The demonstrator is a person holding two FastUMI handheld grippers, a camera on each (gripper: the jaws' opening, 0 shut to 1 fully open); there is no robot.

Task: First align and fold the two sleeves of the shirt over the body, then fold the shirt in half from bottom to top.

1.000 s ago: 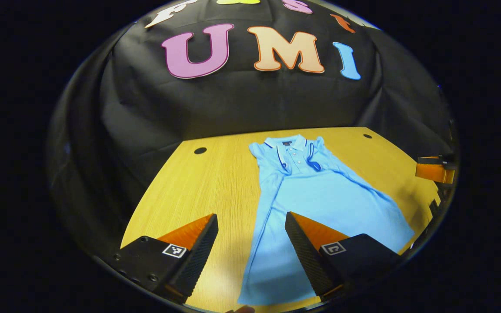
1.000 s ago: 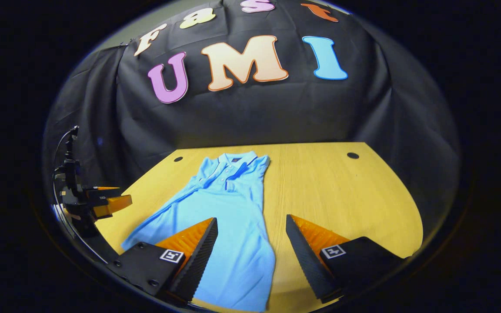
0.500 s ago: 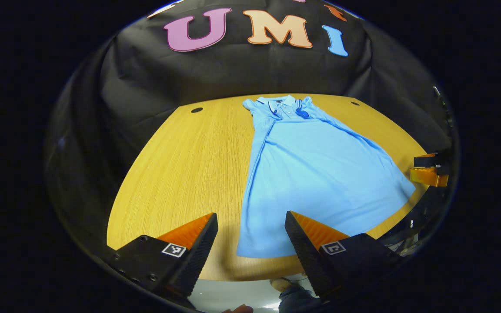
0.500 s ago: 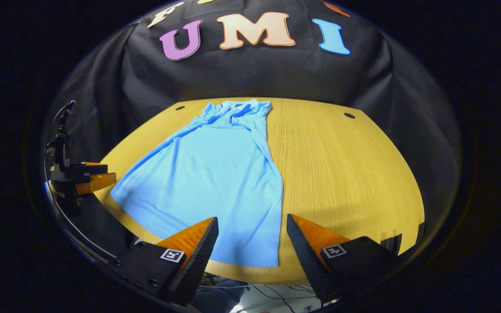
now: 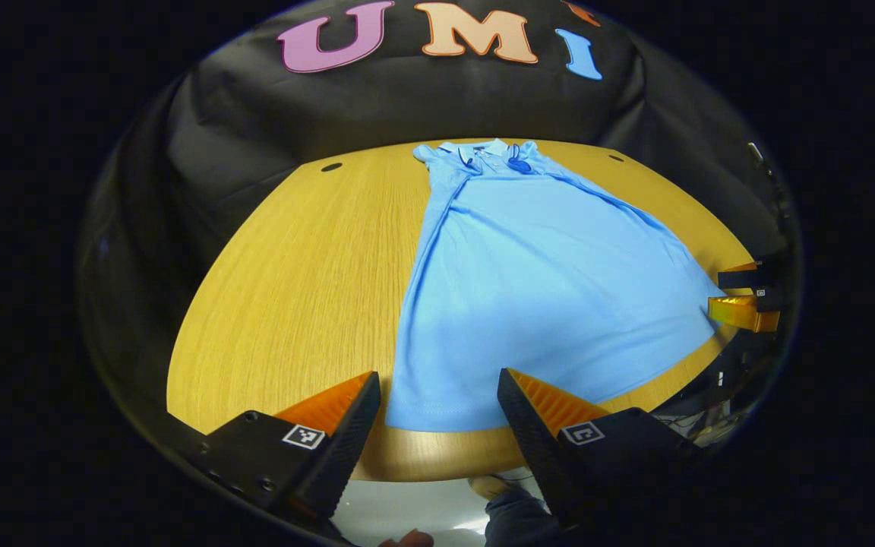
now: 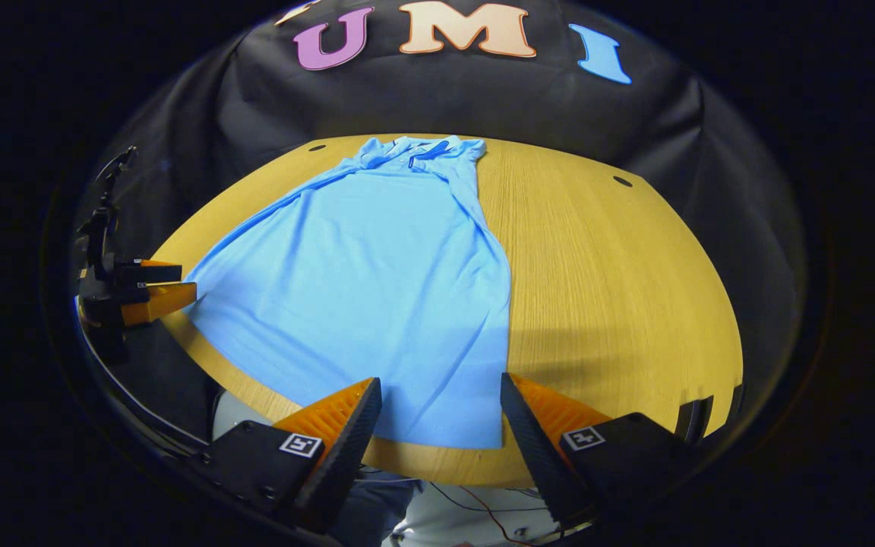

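A light blue shirt is lying flat on the wooden table, collar toward the black cloth wall at the far side and hem running just inside the near edge. Both sleeves are looking already tucked in over the body, judging from the narrow shoulders and the long straight side edges, so the fold from bottom to top seems to be the step in hand.

The left tongs are hovering spread open above the near left corner of the hem, gripping nothing. The right tongs are likewise hanging open and empty over the near right corner of the hem. In the left gripper view the other tongs are showing at the far right edge, just beside the shirt's right hem corner.

The shirt is looking like thin, soft knit: light, limp and quick to sag or crease. It is probably going to drape between the two holds rather than keep its shape, and it may slide a little on the smooth table. The sensible places to grip are the two hem corners, each pinched through all layers so the tucked sleeves are not pulled loose, then carried up evenly toward the collar.
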